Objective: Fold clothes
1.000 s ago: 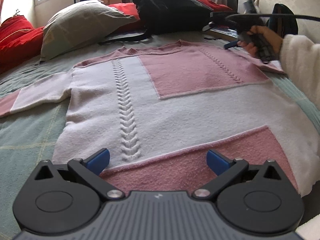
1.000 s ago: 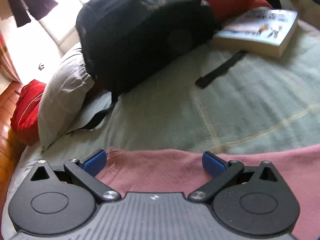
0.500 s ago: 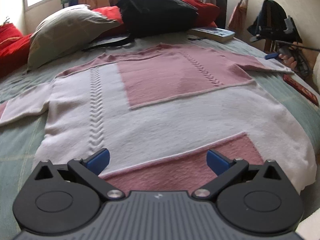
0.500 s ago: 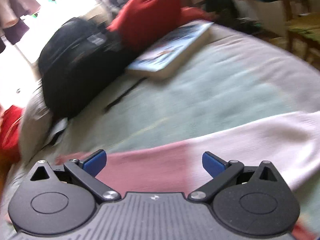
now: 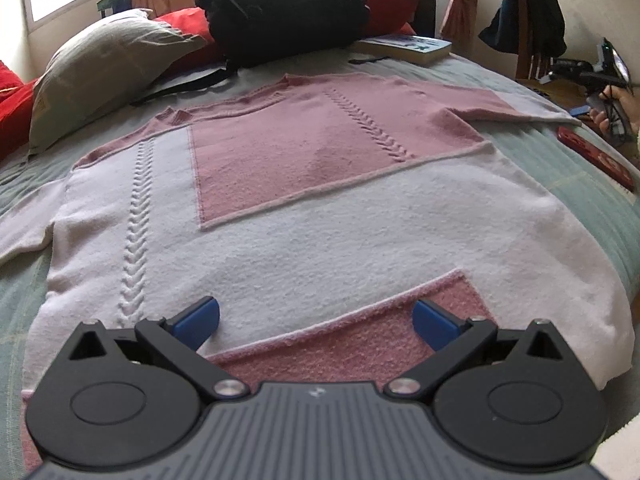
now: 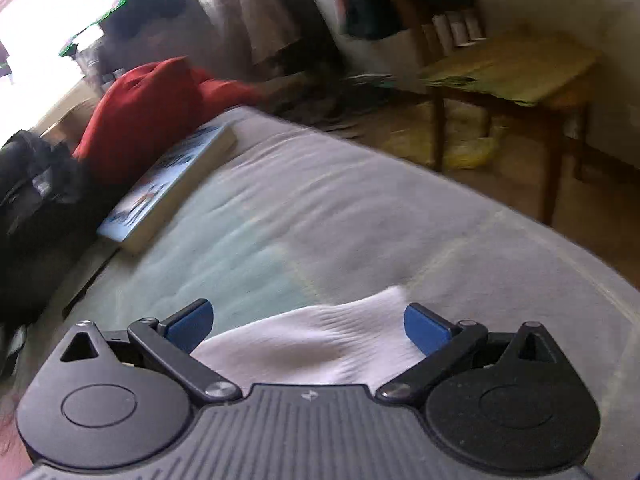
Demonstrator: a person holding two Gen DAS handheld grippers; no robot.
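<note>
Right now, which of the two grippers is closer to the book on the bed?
Right. The right gripper hovers open over the sweater's white cuff, with the book just ahead. The left gripper sits open at the sweater's hem, the whole sweater away.

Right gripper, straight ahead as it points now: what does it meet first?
Likely the sweater's white sleeve cuff, lying between the open fingers of the right gripper. Past it, only bare bedspread. Motion blur makes depth uncertain.
</note>
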